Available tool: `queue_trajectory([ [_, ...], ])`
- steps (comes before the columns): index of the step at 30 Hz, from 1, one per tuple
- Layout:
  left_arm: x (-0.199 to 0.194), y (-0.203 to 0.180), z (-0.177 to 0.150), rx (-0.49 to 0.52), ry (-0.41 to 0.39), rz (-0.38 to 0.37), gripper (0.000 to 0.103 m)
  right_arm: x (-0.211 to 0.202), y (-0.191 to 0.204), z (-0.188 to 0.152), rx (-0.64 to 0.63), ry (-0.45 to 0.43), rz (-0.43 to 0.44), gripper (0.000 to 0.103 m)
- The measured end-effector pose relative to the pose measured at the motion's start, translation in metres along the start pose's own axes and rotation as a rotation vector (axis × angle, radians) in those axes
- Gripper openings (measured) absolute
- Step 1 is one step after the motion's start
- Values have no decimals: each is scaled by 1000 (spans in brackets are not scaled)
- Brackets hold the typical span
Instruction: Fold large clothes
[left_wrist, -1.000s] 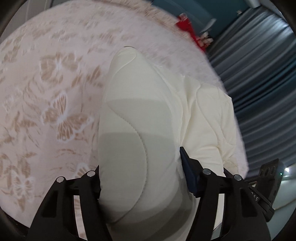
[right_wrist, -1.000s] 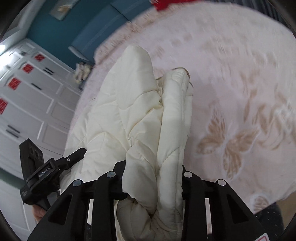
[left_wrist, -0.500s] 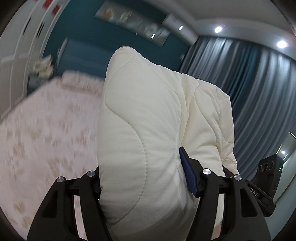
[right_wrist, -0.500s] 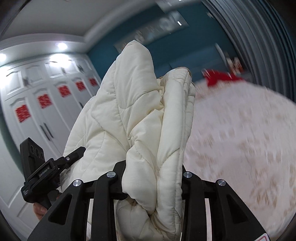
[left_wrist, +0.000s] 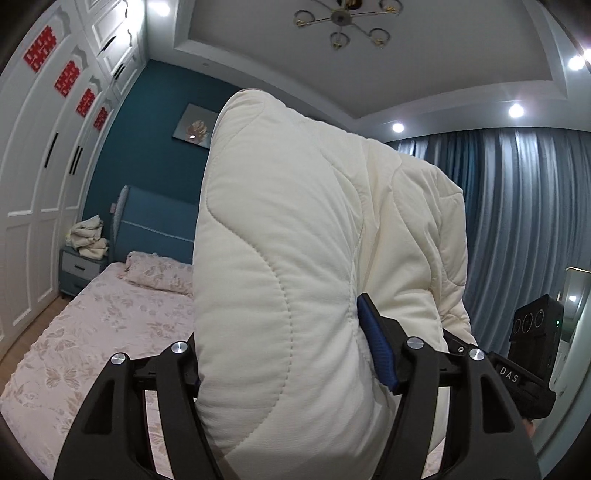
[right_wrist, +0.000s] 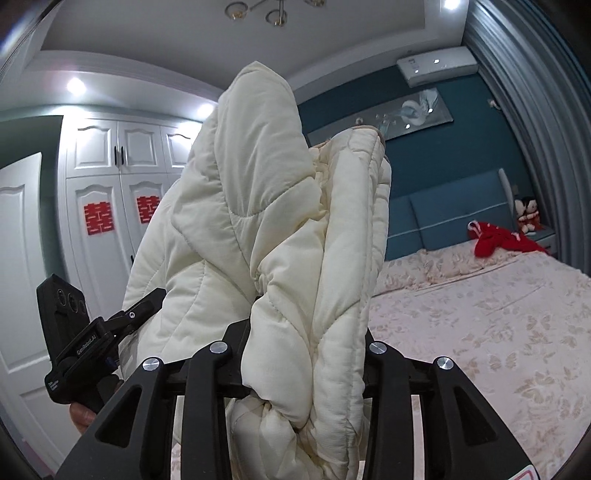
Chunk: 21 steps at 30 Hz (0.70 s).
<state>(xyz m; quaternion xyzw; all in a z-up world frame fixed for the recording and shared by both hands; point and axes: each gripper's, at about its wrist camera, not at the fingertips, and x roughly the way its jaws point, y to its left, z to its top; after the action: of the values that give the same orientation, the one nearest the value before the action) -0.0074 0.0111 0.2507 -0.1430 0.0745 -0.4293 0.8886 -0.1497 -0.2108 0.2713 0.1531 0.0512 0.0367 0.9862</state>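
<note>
A cream quilted padded garment (left_wrist: 295, 258) fills the middle of both views; it also shows in the right wrist view (right_wrist: 280, 240). My left gripper (left_wrist: 280, 354) is shut on a thick fold of it and holds it up in the air. My right gripper (right_wrist: 306, 347) is shut on another bunched part with a gathered cuff. Both point up and across the room, above the bed (left_wrist: 92, 332). The other gripper shows at the edge of each view, at the right (left_wrist: 532, 354) and at the left (right_wrist: 85, 339). The garment's lower part is hidden.
The bed with a pink butterfly sheet (right_wrist: 480, 332) lies below. A red garment (right_wrist: 498, 243) lies near the blue headboard. White wardrobes (left_wrist: 37, 184) stand on one side, grey curtains (left_wrist: 524, 240) on the other. A nightstand with folded cloth (left_wrist: 86, 240) stands beside the bed.
Both grippers have swung upward with the garment, from facing down at the bed sheet to facing the far wall and ceiling. The grip on the garment is unchanged.
</note>
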Motion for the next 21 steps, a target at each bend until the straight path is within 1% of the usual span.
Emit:
queue_trajectory([
  [2, 7, 19, -5, -21, 28, 17, 64, 21, -5, -8, 18, 32, -1, 35],
  [3, 10, 27, -7, -30, 44, 26, 64, 39, -8, -17, 27, 62, -10, 35],
  [6, 38, 68, -31, -76, 120, 65, 64, 76, -21, -45, 56, 132, -35, 35],
  [9, 64, 104, -58, -108, 192, 94, 64, 117, -44, -78, 98, 207, -64, 35],
  [10, 77, 118, -72, -123, 225, 106, 64, 131, -53, -91, 114, 234, -75, 35],
  [12, 92, 139, -94, -142, 267, 121, 64, 154, -70, -116, 140, 287, -96, 35],
  [14, 110, 163, -121, -173, 317, 137, 64, 172, -81, -134, 160, 326, -110, 35],
  [17, 124, 191, -162, -219, 378, 161, 64, 205, -102, -169, 183, 399, -142, 35],
  [18, 130, 200, -176, -235, 399, 169, 64, 218, -113, -186, 196, 431, -156, 35],
  [21, 148, 226, -223, -282, 475, 199, 64, 239, -130, -228, 228, 499, -186, 35],
])
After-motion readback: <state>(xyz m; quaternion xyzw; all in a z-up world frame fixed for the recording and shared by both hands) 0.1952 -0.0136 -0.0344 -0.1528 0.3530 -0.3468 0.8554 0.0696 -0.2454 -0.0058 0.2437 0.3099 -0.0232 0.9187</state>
